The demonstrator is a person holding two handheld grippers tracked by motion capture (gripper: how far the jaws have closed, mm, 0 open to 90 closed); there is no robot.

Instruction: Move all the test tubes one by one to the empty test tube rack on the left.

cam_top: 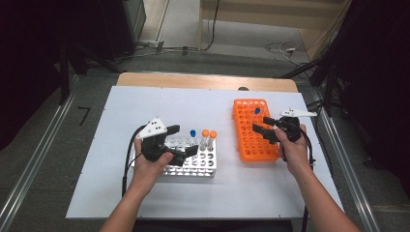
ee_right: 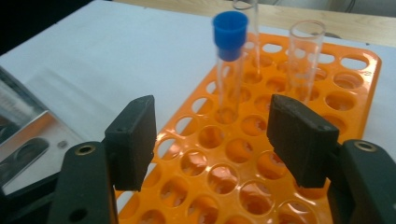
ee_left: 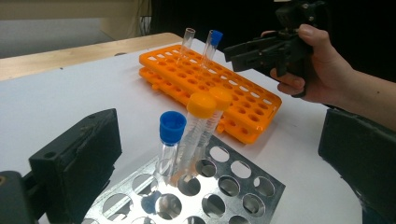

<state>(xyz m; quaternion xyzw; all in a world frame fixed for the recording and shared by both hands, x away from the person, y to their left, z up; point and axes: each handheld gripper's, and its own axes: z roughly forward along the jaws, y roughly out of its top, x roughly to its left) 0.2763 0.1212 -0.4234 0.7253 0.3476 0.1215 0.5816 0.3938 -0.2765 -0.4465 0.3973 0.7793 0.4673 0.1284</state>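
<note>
I bring my right gripper (ee_right: pixel 219 140), jaws apart and empty, squarely around the blue-capped tube (ee_right: pixel 230 60) in the orange rack (ee_right: pixel 359 88), while my left gripper (cam_top: pixel 176 140) waits open.

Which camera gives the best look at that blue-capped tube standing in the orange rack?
The right gripper view: the blue-capped tube stands close and sharp. The left gripper view shows it small and far off; the high view shows little beyond its cap.

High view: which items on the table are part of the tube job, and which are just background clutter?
In play: orange rack, blue-capped tube in it, metal rack, orange-capped tubes, right hand-held gripper.
Lying about: floor cables, wooden table edge.
</note>
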